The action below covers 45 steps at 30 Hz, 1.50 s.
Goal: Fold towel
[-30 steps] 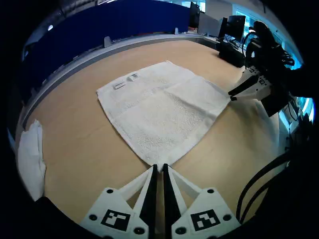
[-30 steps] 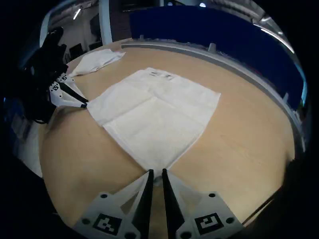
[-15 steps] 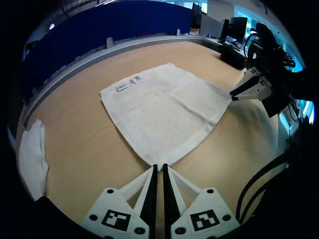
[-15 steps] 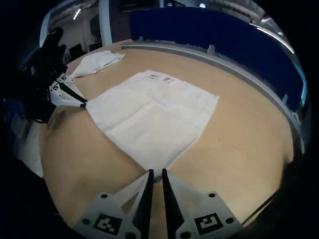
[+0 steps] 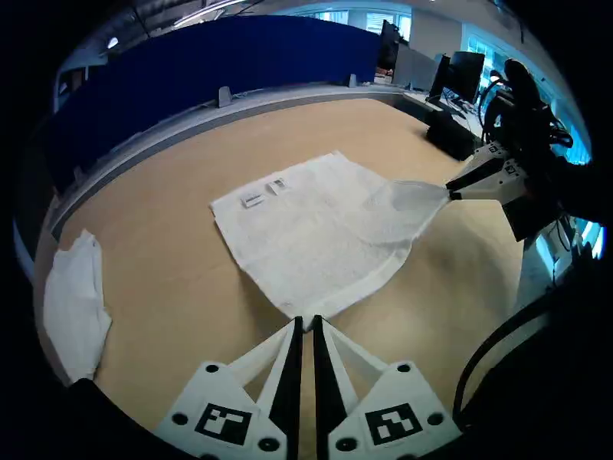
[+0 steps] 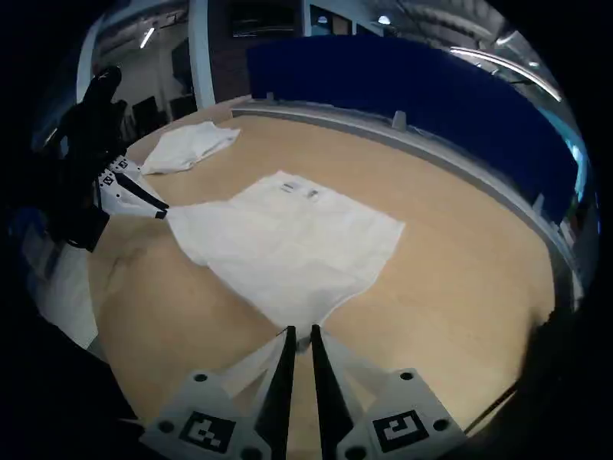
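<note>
My left gripper [image 5: 306, 326] pinches a corner of the white towel [image 5: 306, 238] at lower centre, fingers [image 5: 290, 368] almost closed; my right gripper [image 6: 301, 333] clamps another corner likewise; the towel lies mid-frame, its held corners raised off the tabletop [image 5: 168, 253].

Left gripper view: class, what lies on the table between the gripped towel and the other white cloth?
Nothing: in the left gripper view, bare wooden table separates the towel from the crumpled cloth.

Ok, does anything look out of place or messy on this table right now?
Only a second white cloth, lying rumpled at the edge of the light wooden table, apart from the white terry towel. The towel's two corners are just pinched in the left gripper and right gripper.
</note>
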### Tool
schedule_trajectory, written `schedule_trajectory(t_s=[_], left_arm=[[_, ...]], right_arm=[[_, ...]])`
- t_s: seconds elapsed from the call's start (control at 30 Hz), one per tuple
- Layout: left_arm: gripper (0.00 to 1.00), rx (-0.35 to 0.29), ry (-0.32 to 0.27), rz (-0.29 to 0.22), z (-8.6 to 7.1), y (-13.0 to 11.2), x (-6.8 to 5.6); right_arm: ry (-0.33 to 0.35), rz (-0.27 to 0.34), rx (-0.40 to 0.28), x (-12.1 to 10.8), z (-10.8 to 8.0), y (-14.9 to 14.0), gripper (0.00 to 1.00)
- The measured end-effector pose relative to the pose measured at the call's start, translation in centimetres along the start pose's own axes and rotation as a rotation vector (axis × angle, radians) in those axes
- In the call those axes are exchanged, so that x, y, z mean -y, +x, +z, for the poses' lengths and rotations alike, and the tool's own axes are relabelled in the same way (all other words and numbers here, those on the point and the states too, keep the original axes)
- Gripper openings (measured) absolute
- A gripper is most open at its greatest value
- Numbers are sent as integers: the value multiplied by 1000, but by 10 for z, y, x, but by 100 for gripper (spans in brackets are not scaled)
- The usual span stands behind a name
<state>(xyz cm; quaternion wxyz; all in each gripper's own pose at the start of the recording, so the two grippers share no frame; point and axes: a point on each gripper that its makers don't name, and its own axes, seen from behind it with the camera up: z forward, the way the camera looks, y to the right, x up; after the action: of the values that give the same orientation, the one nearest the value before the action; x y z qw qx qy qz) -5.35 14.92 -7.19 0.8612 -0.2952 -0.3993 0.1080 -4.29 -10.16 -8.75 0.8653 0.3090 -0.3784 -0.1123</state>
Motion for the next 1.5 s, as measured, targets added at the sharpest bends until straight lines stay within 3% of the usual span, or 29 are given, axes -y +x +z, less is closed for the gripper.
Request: schedule_trajectory(t_s=[0.47, 0.67, 0.77, 0.97, 1.27, 1.5], left_arm=[[9, -3, -5, -29, -40, 13, -11], [9, -3, -6, -41, -47, 14, -13], [9, -9, -2, -53, -45, 18, -11], [9, -23, 27, -73, -35, 36, 6], [9, -43, 66, -71, -1, 73, 40], [9, -31, 87, -71, 28, 88, 64]], right_arm=[[23, 20, -4, 17, -45, 18, 15], [28, 29, 3, 20, -48, 18, 15], [25, 36, 3, 17, -44, 20, 15], [14, 38, -9, 2, -28, 34, 15], [-25, 11, -20, -38, 7, 65, 15], [-41, 28, -23, -64, 37, 82, 15]])
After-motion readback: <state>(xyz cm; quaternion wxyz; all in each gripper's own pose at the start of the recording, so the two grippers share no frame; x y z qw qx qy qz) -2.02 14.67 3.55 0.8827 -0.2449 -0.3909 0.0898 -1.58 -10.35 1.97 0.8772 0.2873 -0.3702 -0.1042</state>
